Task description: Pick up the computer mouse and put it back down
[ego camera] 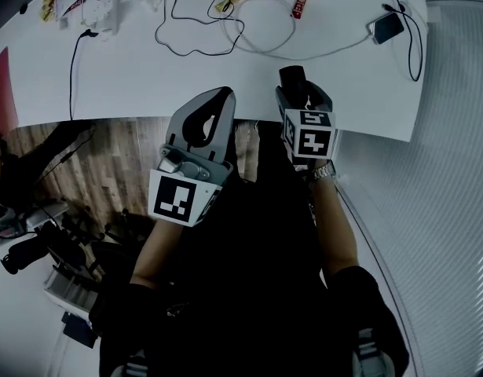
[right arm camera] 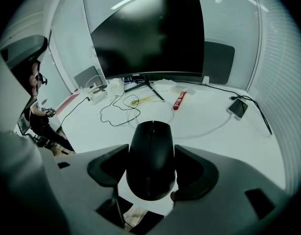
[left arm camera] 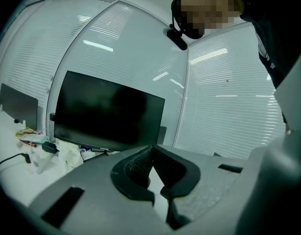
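My two grippers are both up in the air at the near edge of the white table (ego camera: pixel 131 77). My right gripper (right arm camera: pixel 151 153) has its two jaws spread about as wide as the one black computer mouse (right arm camera: pixel 151 160), one dark pad pressing each side. The mouse is lifted clear of the table, just above its near edge, with its front end pointing toward the table's far side. My left gripper (left arm camera: pixel 151 153) has its two pads brought together until they touch at the tips, with nothing between them. It hangs just off the table's near edge, over the wooden floor (ego camera: pixel 107 163). At the far side of the table stands one dark monitor (right arm camera: pixel 150 33). On the table I count one phone (right arm camera: pixel 238 107) toward its right end, one red strip (right arm camera: pixel 179 101) near the middle, one looped black cable (ego camera: pixel 202 34) and one white cable (ego camera: pixel 304 49).
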Available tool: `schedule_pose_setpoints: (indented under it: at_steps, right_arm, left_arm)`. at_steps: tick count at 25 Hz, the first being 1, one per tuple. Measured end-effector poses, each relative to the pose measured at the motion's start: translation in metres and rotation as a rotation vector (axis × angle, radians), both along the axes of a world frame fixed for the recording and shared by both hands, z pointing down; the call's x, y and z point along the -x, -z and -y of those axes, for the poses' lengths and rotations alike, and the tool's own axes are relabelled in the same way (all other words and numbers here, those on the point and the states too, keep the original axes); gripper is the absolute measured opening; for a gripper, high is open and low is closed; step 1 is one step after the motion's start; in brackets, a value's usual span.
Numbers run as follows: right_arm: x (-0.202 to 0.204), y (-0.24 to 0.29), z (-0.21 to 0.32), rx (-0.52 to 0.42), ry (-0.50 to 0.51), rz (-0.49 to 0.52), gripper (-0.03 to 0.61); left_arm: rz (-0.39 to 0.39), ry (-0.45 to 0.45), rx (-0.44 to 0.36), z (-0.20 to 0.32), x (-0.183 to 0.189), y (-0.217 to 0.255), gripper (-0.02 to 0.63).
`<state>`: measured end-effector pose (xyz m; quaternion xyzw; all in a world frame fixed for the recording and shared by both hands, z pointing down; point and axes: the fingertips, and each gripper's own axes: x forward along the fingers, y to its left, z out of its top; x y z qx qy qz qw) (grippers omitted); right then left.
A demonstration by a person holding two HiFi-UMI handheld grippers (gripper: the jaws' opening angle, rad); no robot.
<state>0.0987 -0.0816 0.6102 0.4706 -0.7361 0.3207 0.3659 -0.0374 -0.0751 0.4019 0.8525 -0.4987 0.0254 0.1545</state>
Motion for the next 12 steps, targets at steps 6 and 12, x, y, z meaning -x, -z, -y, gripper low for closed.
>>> schedule_pose_setpoints:
  at_steps: [6, 12]
  right_arm:
    - [-0.007, -0.039, -0.007, 0.070, -0.010, -0.041, 0.287]
    - [-0.014, -0.067, -0.012, 0.112, -0.021, -0.063, 0.287]
  left_arm:
    - [-0.003, 0.001, 0.020, -0.001, 0.000, -0.009, 0.006]
    - [-0.006, -0.004, 0.043, -0.001, 0.000, -0.018, 0.006]
